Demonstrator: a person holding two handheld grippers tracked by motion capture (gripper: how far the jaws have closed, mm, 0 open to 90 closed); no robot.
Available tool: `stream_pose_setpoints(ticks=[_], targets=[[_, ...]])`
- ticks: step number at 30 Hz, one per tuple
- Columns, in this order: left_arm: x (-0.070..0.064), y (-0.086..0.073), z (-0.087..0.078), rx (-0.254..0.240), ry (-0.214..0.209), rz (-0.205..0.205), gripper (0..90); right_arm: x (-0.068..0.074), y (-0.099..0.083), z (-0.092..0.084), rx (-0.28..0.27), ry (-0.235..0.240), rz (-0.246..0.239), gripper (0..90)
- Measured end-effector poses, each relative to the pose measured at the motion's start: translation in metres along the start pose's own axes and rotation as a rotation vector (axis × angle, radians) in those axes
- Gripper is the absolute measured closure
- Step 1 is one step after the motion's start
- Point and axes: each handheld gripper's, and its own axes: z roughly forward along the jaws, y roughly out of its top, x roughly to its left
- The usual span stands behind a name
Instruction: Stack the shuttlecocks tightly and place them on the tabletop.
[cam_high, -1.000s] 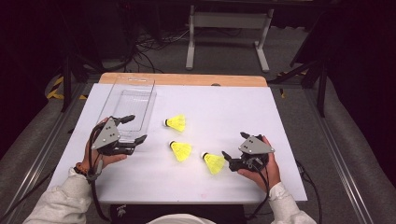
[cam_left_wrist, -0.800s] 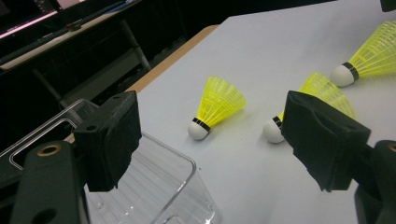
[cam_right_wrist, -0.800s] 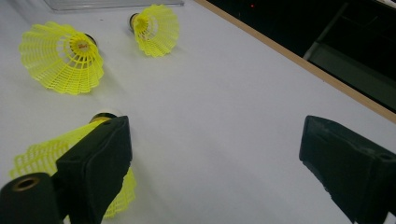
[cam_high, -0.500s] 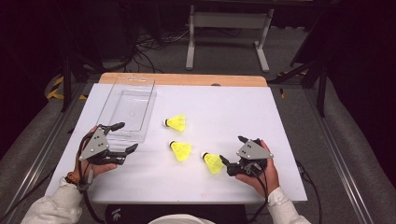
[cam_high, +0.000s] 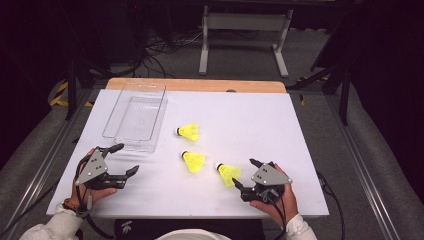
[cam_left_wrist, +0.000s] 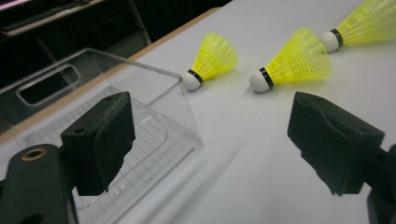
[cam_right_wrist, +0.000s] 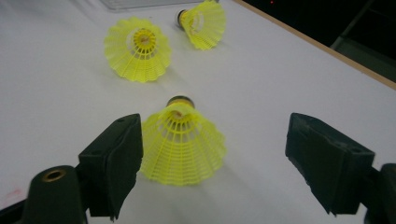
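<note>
Right gripper (cam_high: 241, 174), held in a hand at the table's near right edge, has its jaws standing wide; they've just been closing a bit. In the right gripper view the nearest shuttlecock (cam_right_wrist: 183, 142) lies between the jaws, skirt toward the camera, w/ the left pad just beside the skirt & the right pad well apart from it; no pad presses on it. The shuttlecock is bright yellow plastic: a flared mesh skirt of thin ribs, a dark band at the neck, a pale rounded tip. It lies on its side on the white table (cam_high: 280, 130), tip pointing away from the gripper.

Left gripper (cam_high: 127, 159), at the near left, is also wide open w/ nothing between the jaws, which have just been opening. In the left gripper view it points toward a clear plastic box (cam_left_wrist: 116, 112) at left.

Further out: a middle shuttlecock (cam_high: 192, 161) and a far shuttlecock (cam_high: 188, 131), same yellow, both on their sides w/ tips pointing left in the high view. The 3 form a loose diagonal row, each apart from the next. The box sits left of the far one, near the table's back left corner
</note>
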Motion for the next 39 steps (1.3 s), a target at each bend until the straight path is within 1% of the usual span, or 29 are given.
stream_pose_setpoints(ticks=[2,3,4,5,7,8,9,10,11,13,15,17,20,22,24,25,28,29,31,32,33,35,36,37,39], targets=[[0.001,-0.004,-0.004,-0.003,-0.006,-0.022,14.6,0.007,-0.003,0.000,0.010,0.030,0.005,21.2],[0.001,-0.004,-0.004,-0.003,-0.006,-0.022,13.9,0.007,-0.003,0.000,0.010,0.030,0.005,21.2],[0.002,-0.005,-0.005,0.002,-0.007,-0.028,13.3,0.013,-0.005,0.003,0.029,0.050,-0.006,22.6],[0.002,-0.006,-0.006,0.002,-0.006,-0.031,12.5,0.015,-0.005,0.004,0.034,0.058,-0.006,23.2],[0.003,-0.008,-0.009,-0.009,-0.009,-0.039,11.0,0.018,-0.005,0.006,0.040,0.064,-0.010,23.4],[0.003,-0.008,-0.009,-0.009,-0.009,-0.039,10.8,0.019,-0.006,0.008,0.044,0.072,-0.009,24.0],[0.002,-0.009,-0.011,-0.011,-0.012,-0.049,9.6,0.021,-0.006,0.010,0.051,0.078,-0.014,24.3],[0.002,-0.009,-0.011,-0.011,-0.012,-0.049,9.3,0.022,-0.007,0.011,0.054,0.078,-0.015,24.7],[0.001,-0.009,-0.012,-0.008,-0.020,-0.054,9.0,0.023,-0.007,0.013,0.057,0.083,-0.016,25.6],[0.000,-0.010,-0.012,0.001,-0.019,-0.048,7.6,0.025,-0.008,0.015,0.062,0.091,-0.012,26.7],[0.000,-0.009,-0.012,-0.005,-0.024,-0.048,7.5,0.025,-0.008,0.015,0.066,0.089,-0.013,27.3],[-0.001,-0.009,-0.012,-0.006,-0.026,-0.041,7.0,0.026,-0.008,0.016,0.065,0.102,-0.017,29.8],[-0.002,-0.008,-0.011,-0.002,-0.027,-0.028,6.9,0.027,-0.008,0.016,0.069,0.101,-0.022,28.8],[-0.002,-0.008,-0.011,-0.006,-0.031,-0.036,6.8,0.027,-0.006,0.015,0.060,0.089,-0.029,28.1],[-0.002,-0.008,-0.011,-0.004,-0.033,-0.034,6.8,0.026,-0.004,0.014,0.049,0.091,-0.027,29.2],[-0.002,-0.008,-0.010,-0.001,-0.032,-0.026,6.8,0.027,-0.003,0.014,0.049,0.090,-0.026,30.6],[-0.003,-0.009,-0.010,0.002,-0.036,-0.026,6.6,0.029,-0.004,0.016,0.060,0.104,-0.034,33.9],[-0.003,-0.009,-0.009,0.005,-0.036,-0.026,6.6,0.030,-0.004,0.016,0.068,0.102,-0.043,37.2],[-0.003,-0.009,-0.009,0.009,-0.037,-0.027,6.6,0.030,-0.005,0.017,0.080,0.103,-0.043,40.7],[-0.003,-0.009,-0.009,0.011,-0.035,-0.020,6.5,0.030,-0.005,0.018,0.085,0.110,-0.047,44.8],[-0.004,-0.009,-0.009,0.012,-0.035,-0.024,6.5,0.030,-0.005,0.018,0.091,0.113,-0.047,48.6],[-0.004,-0.009,-0.011,0.010,-0.030,-0.021,6.4,0.030,-0.005,0.020,0.100,0.115,-0.039,54.2],[-0.005,-0.009,-0.011,0.007,-0.030,-0.024,6.4,0.030,-0.005,0.022,0.107,0.126,-0.043,56.6],[-0.004,-0.009,-0.011,0.008,-0.031,-0.023,6.5,0.031,-0.005,0.023,0.116,0.124,-0.051,58.6],[-0.005,-0.008,-0.011,0.008,-0.029,-0.022,6.5,0.033,-0.005,0.026,0.126,0.119,-0.037,60.4]])
